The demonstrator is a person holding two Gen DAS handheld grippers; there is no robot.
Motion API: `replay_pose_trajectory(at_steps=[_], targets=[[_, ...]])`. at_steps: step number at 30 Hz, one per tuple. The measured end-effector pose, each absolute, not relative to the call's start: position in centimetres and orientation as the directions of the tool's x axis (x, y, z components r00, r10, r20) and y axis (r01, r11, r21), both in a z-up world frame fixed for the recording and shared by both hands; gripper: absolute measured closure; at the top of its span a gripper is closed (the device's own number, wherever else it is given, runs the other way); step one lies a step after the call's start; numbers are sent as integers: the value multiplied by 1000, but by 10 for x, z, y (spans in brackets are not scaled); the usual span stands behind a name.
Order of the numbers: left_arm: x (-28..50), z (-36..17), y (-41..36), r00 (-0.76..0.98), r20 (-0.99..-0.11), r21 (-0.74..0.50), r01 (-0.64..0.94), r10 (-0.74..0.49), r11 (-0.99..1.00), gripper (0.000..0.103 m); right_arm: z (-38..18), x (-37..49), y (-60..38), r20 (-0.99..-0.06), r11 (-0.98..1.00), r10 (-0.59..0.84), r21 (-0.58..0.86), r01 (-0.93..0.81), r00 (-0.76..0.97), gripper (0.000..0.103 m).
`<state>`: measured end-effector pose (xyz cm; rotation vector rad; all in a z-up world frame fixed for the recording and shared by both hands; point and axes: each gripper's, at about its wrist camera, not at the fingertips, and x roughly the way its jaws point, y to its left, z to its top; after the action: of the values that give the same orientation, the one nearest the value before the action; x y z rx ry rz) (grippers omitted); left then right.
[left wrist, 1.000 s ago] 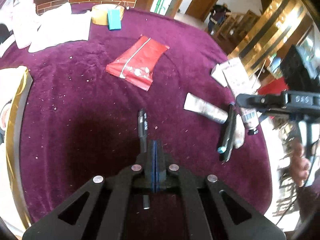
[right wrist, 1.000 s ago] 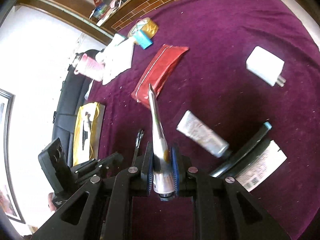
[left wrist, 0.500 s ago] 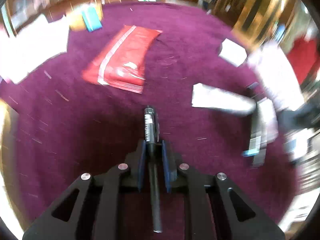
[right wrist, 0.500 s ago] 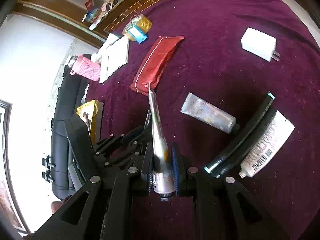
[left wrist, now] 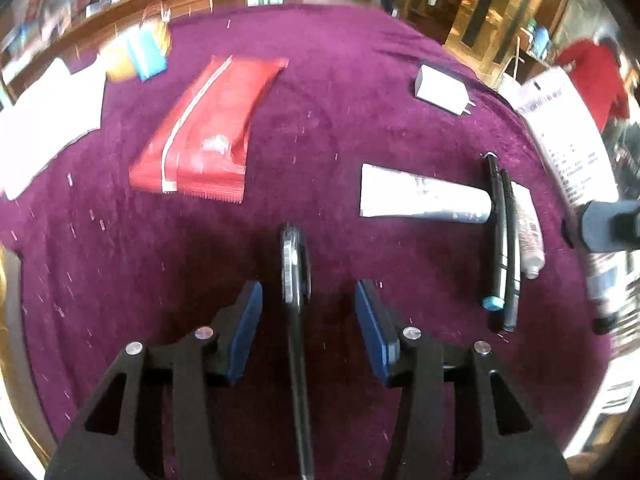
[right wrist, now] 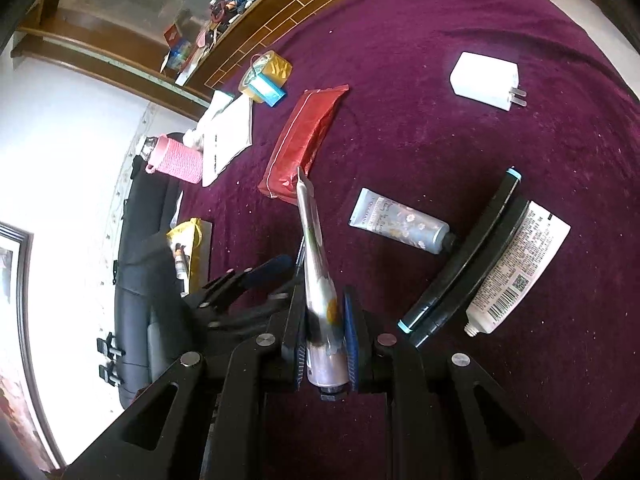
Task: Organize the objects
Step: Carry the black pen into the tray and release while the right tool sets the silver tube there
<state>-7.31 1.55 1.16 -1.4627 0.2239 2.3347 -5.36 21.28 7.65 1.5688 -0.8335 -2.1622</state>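
Observation:
A black pen (left wrist: 295,280) lies on the purple cloth (left wrist: 320,60) between the blue pads of my left gripper (left wrist: 308,296). Its jaws are opening and neither pad touches the pen. My right gripper (right wrist: 324,300) is shut on a silver flowered tube (right wrist: 316,264), which sticks out ahead above the cloth. To the right lie a flowered cream tube (left wrist: 420,200), two black pens, one with a teal cap (left wrist: 498,240), and a white tube (left wrist: 528,224). In the right wrist view the left gripper (right wrist: 256,280) shows at the left.
A red packet (left wrist: 208,132) lies ahead on the left and a white charger (left wrist: 440,90) far right. A tape roll with a blue box (left wrist: 146,54) and white papers (left wrist: 52,108) sit at the back left. A pink bottle (right wrist: 176,160) and yellow bag (right wrist: 190,244) are off the table's left edge.
My left gripper has moved forward over the black pen and its jaws have gone from shut to wide apart around it. The right gripper still holds the silver tube and has shifted slightly.

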Motion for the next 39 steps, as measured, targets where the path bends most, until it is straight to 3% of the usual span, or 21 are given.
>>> replay_pose_trajectory(at_steps=[2,3,10,15,22,29,33,39], targets=[[-75,13,14,-409,-891,-42,-362,199,-931,91,78,-52,215,-739,-768,-584,637,-66,-337,88],[-78,14,6,-391,-892,-85,-347,227,-934,92,78,-51,215,-737,-767,-585,639,-66,-339,88],[-70,22,-17,-383,-873,-193,-301,303,-934,92,74,-50,204,-717,-743,-618,666,-57,-321,88],[-50,47,-51,-441,-805,-313,-249,395,-916,92,73,-56,185,-704,-730,-647,683,-28,-293,88],[-14,91,-127,-529,-734,-408,-159,426,-899,92,75,-65,126,-684,-710,-695,702,59,-223,88],[10,104,-237,-574,-768,-365,26,285,-931,92,77,-74,27,-666,-675,-737,720,160,-113,88],[13,88,-290,-541,-820,-298,122,188,-947,92,71,-76,-34,-650,-644,-759,742,186,-39,87],[3,55,-331,-470,-871,-241,151,145,-959,91,54,-73,-113,-672,-651,-739,730,210,47,87]])
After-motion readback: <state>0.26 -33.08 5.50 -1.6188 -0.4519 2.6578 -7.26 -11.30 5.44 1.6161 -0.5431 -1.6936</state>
